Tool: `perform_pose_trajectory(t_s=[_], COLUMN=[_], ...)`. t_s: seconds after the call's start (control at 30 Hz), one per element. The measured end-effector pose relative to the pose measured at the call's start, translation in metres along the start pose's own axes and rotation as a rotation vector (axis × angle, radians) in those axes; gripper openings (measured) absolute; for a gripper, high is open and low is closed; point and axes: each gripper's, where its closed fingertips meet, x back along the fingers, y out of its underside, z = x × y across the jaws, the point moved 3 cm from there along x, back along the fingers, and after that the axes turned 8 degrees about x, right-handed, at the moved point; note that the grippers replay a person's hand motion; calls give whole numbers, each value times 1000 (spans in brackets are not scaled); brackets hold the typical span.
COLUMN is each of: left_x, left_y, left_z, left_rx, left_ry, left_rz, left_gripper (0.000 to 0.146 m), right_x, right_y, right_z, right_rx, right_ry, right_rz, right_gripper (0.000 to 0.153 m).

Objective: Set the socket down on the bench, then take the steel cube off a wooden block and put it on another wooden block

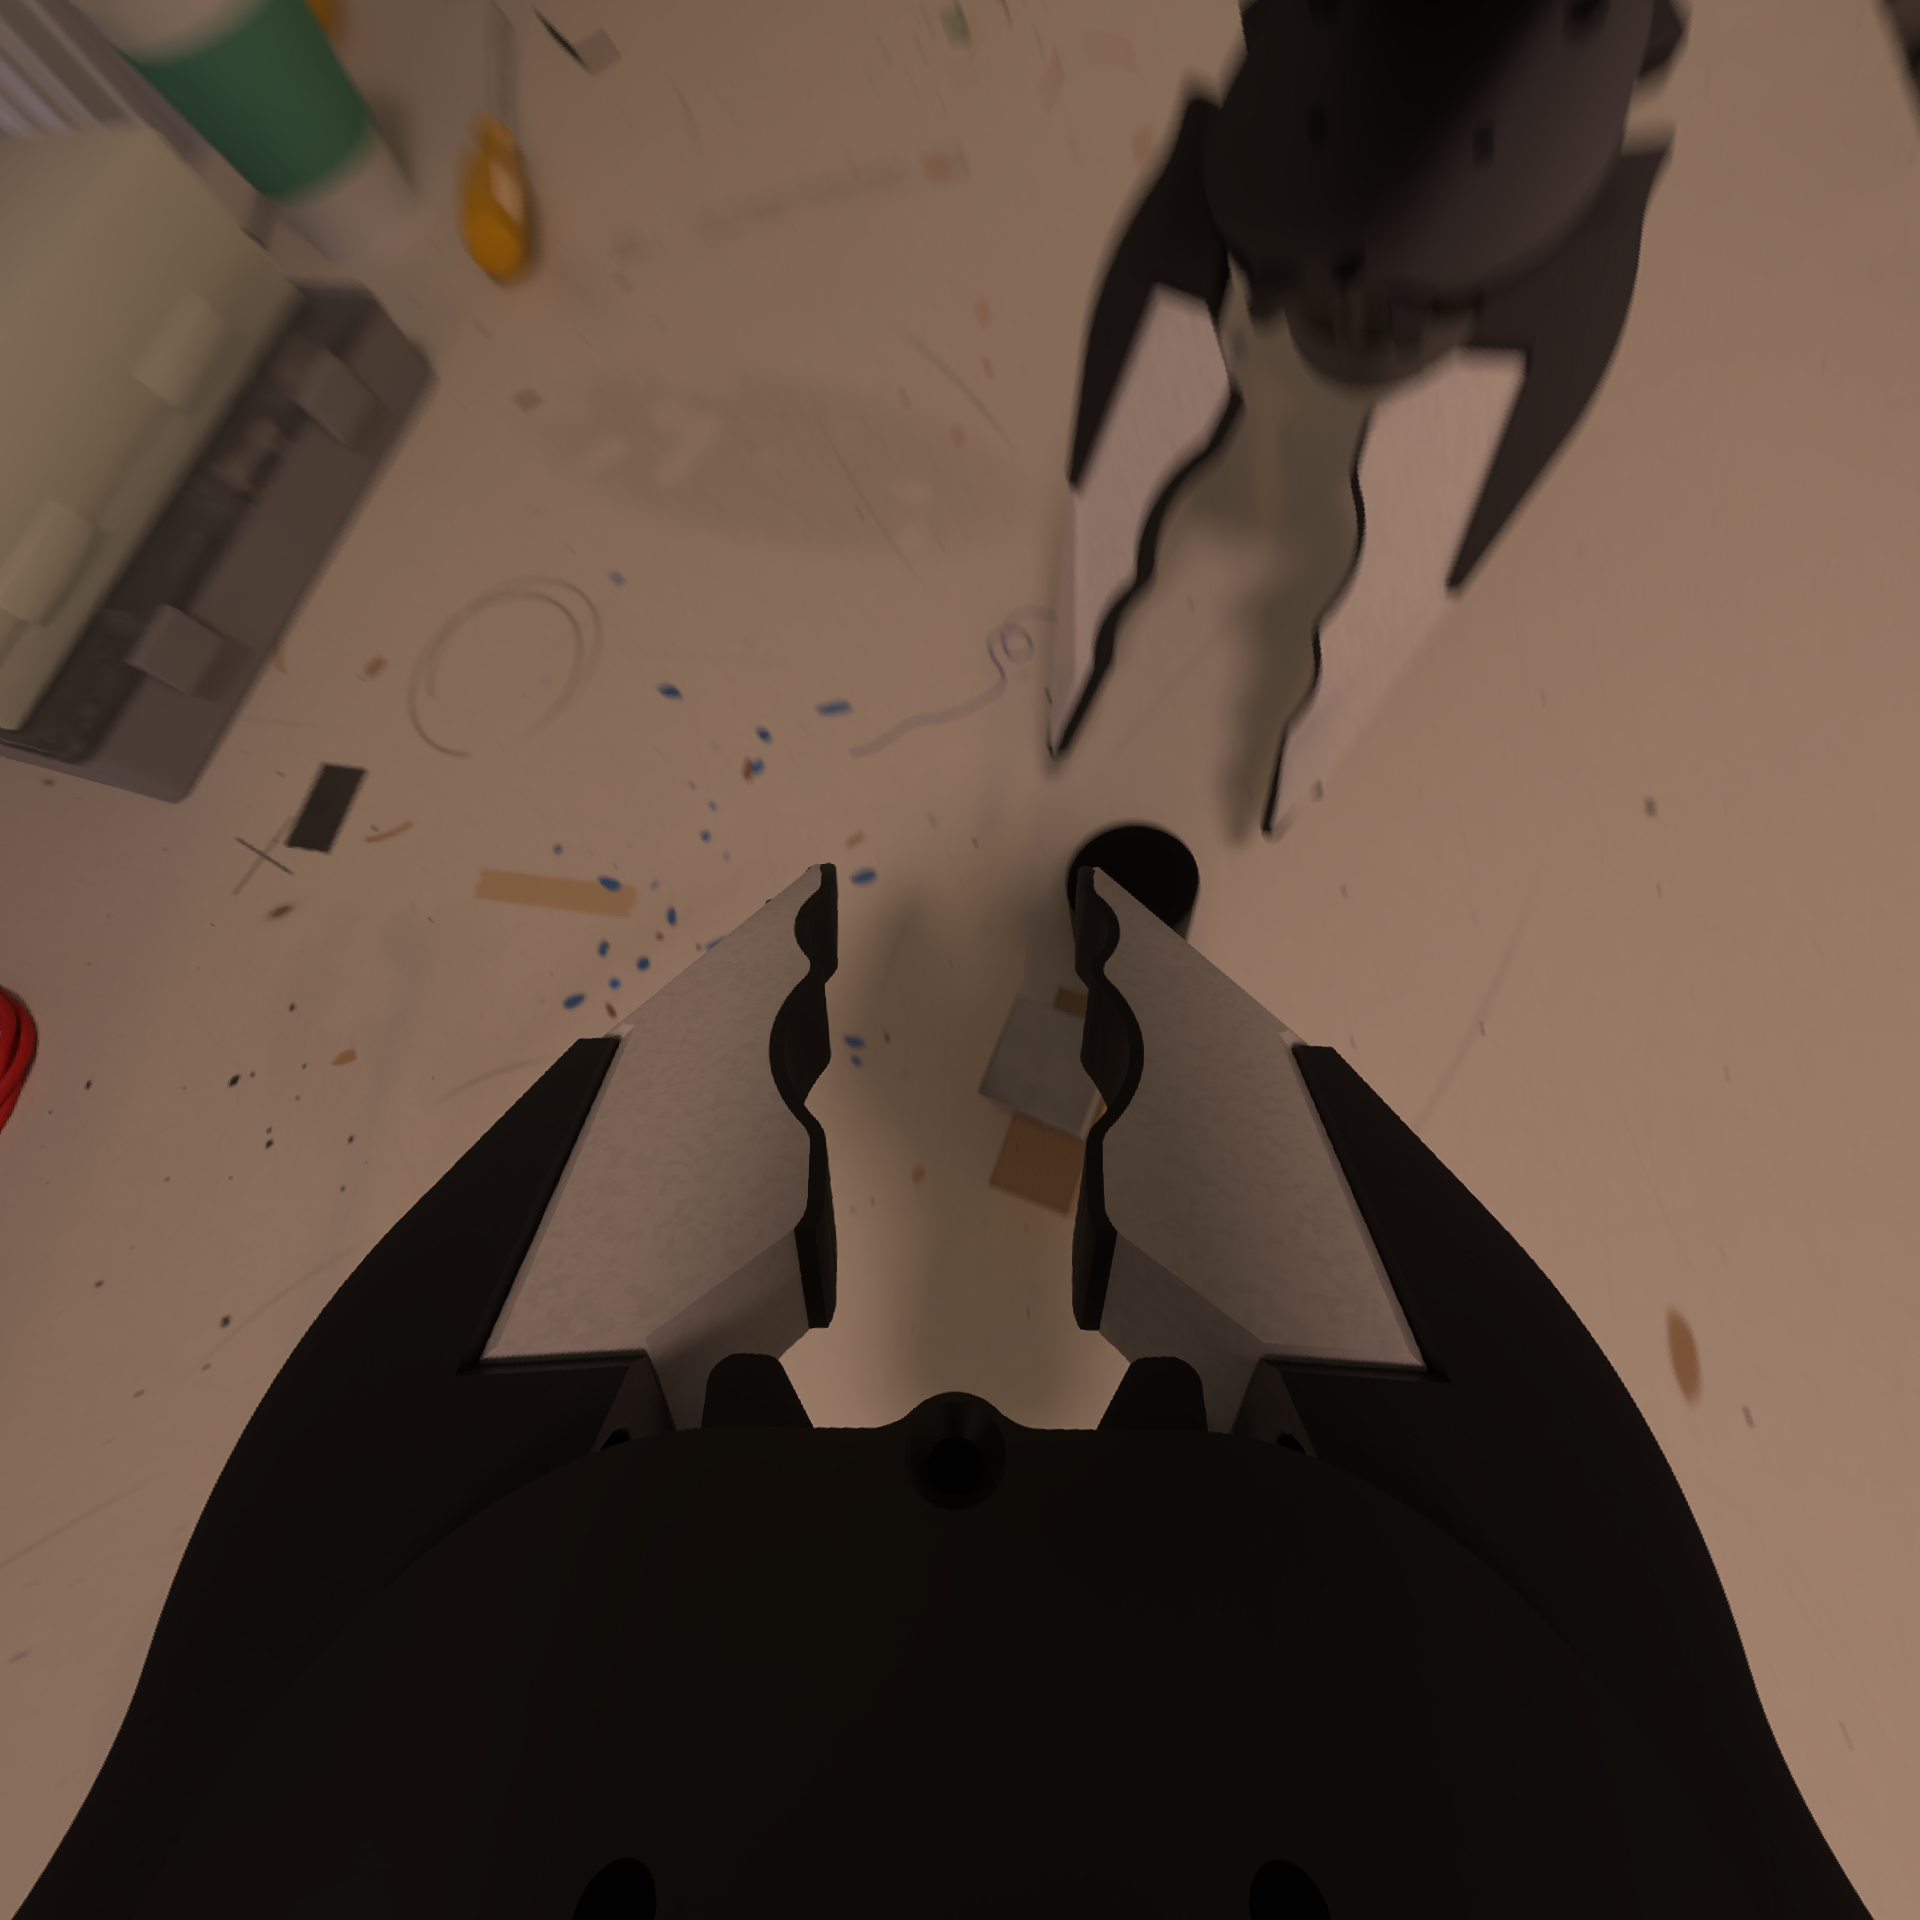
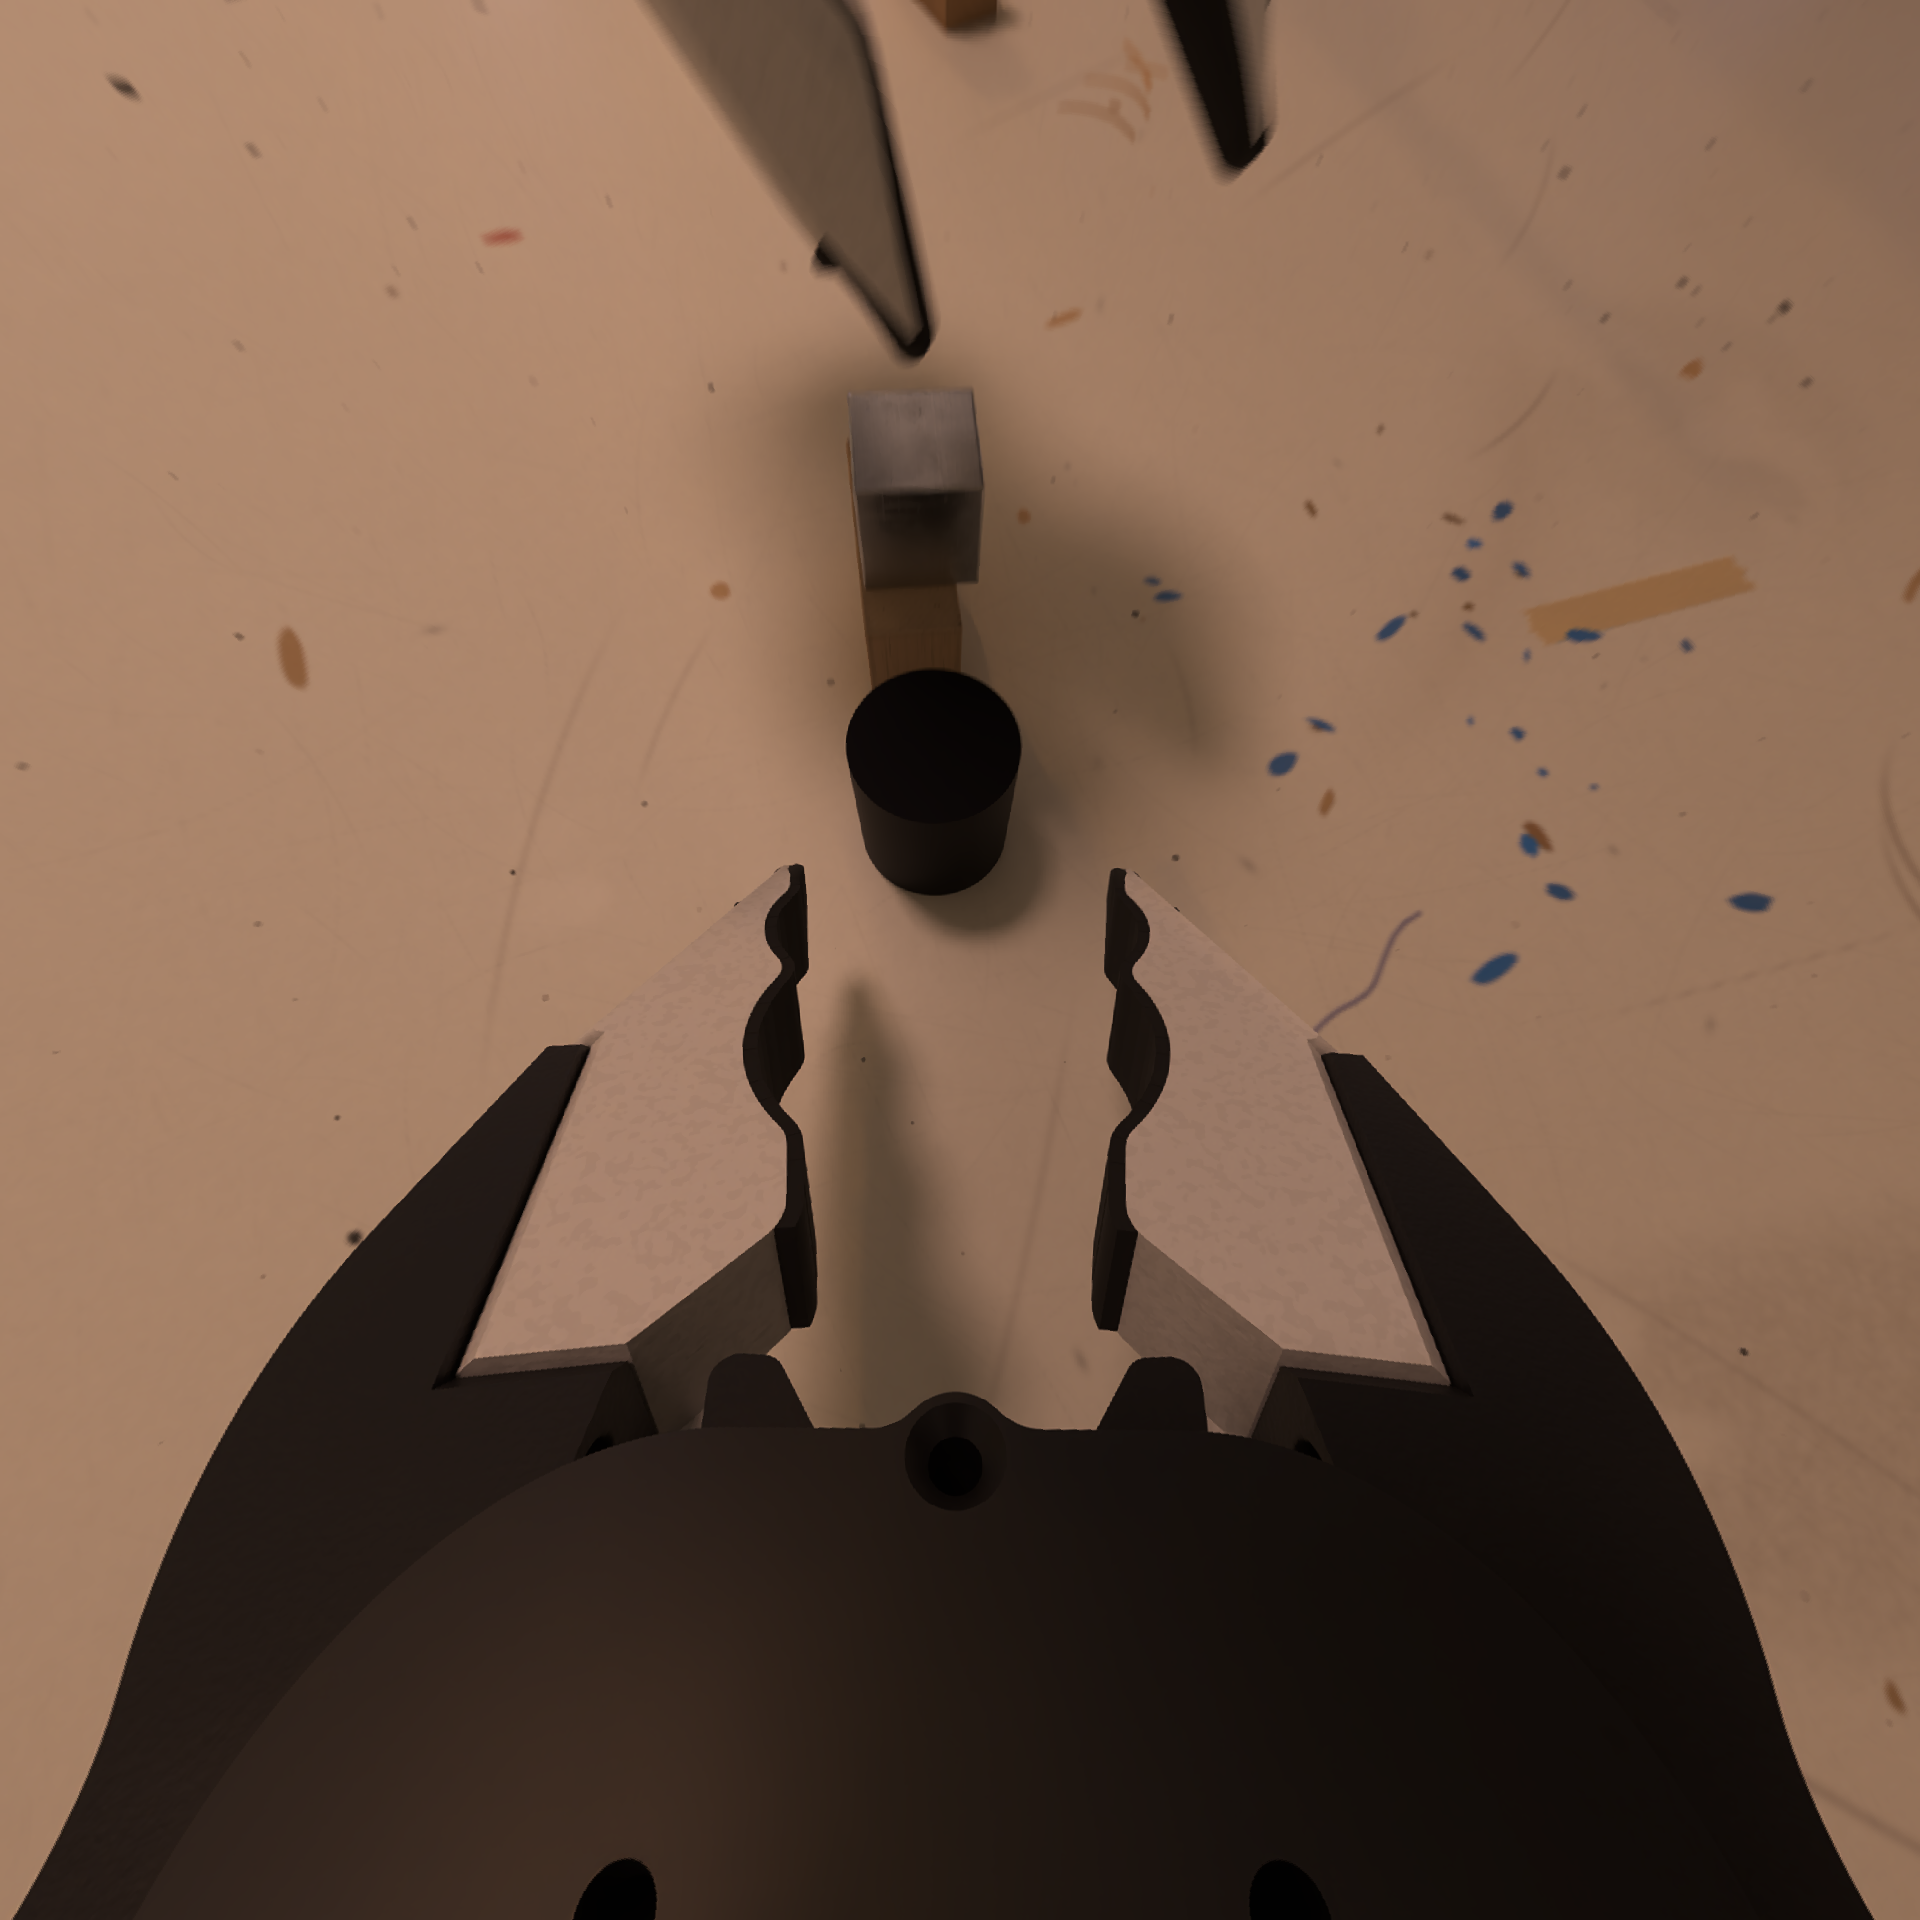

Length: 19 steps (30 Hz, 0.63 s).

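A black socket (image 2: 933, 790) stands upright on the tan bench (image 2: 416, 831), free of both grippers. Just beyond it a steel cube (image 2: 914, 478) sits on a wooden block (image 2: 914, 629). My right gripper (image 2: 956, 878) is open and empty, its fingertips just short of the socket. My left gripper (image 1: 956, 883) is open and empty above the bench. In the left wrist view its right finger partly hides the socket (image 1: 1138, 868), the cube (image 1: 1034, 1070) and the block (image 1: 1039, 1164). The right gripper (image 1: 1164, 790) shows blurred beyond them. The left gripper's fingers (image 2: 873, 208) hang over the cube.
A grey case with a pale lid (image 1: 156, 468), a green cylinder (image 1: 260, 104) and a yellow object (image 1: 499, 197) stand at the left. A red thing (image 1: 10, 1049) shows at the left edge. Another wooden block (image 2: 966, 10) shows at the top edge. Tape strips (image 1: 556, 891) and blue specks lie flat.
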Motion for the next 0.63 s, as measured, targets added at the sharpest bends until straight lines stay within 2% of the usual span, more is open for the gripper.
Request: perform_pose_trajectory(t_s=[0.17,0.27,0.3,0.47,0.63], left_x=[5,8,8,-2,-28], left_y=[-11,-14,-13,-4,14], left_z=[-15,-16,-15,13,43], left_rx=[147,205,211,101,-151], left_ry=[-18,44,73,200,168], left_rz=[332,456,468,350,99], left_gripper=[45,46,46,47,54], right_x=[-20,-22,-20,5,17], right_y=[8,9,8,1,-1], right_z=[-3,-6,-7,-3,-8], right_rx=[5,31,40,66,183], right_ry=[26,21,7,21,64], right_rz=[-74,-99,-99,-88,-184], right_gripper=[58,39,37,36,36])
